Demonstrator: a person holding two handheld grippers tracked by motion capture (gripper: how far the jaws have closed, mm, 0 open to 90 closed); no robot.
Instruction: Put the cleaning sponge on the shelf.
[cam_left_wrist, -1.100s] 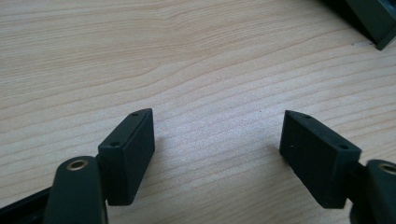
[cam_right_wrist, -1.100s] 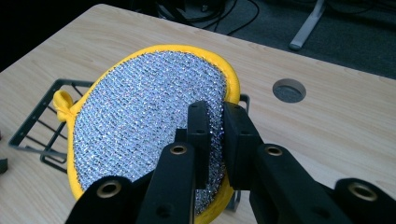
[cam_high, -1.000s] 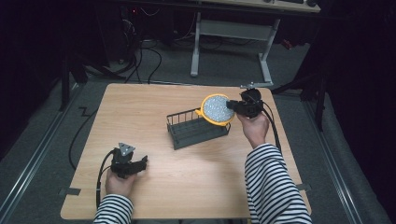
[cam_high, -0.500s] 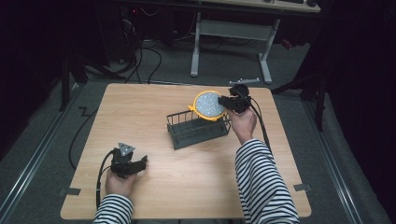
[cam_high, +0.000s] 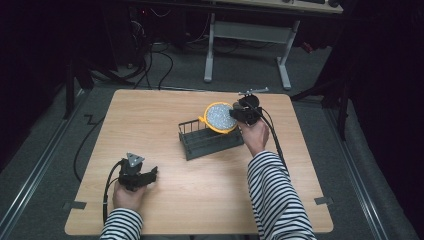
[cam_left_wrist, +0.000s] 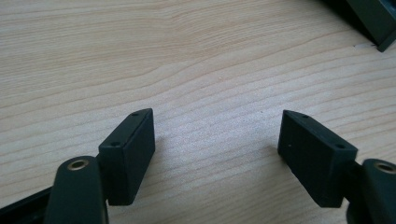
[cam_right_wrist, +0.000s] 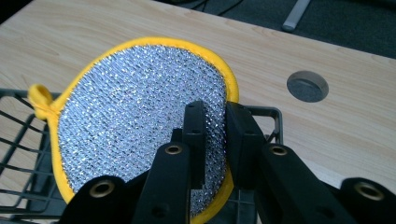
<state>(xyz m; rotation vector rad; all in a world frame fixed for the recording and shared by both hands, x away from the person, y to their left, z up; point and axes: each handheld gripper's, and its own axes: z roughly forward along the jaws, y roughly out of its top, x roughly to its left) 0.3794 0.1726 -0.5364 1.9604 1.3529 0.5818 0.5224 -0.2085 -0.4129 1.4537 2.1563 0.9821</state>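
Note:
A round silver scouring pad (cam_high: 219, 116) (cam_right_wrist: 135, 107) with a yellow rim and loop hangs tilted over the right end of a dark wire rack (cam_high: 207, 144) (cam_right_wrist: 18, 140). My right gripper (cam_high: 235, 114) (cam_right_wrist: 217, 109) is shut on the pad's right edge, one jaw in front of the mesh and one behind; the jaws have just eased a little with the pad still between them. My left gripper (cam_high: 151, 174) (cam_left_wrist: 217, 126) rests low on the wooden table (cam_high: 150, 115) near the front left, open, with bare wood between its jaws.
A round cable hole (cam_right_wrist: 307, 86) sits in the tabletop behind the rack. A corner of the rack (cam_left_wrist: 369, 18) lies far ahead of the left gripper. A metal desk frame (cam_high: 247, 30) and cables stand on the floor beyond the table.
My right hand has carried the pad left and down, from beside the rack's right end to over it. The left hand has stayed put.

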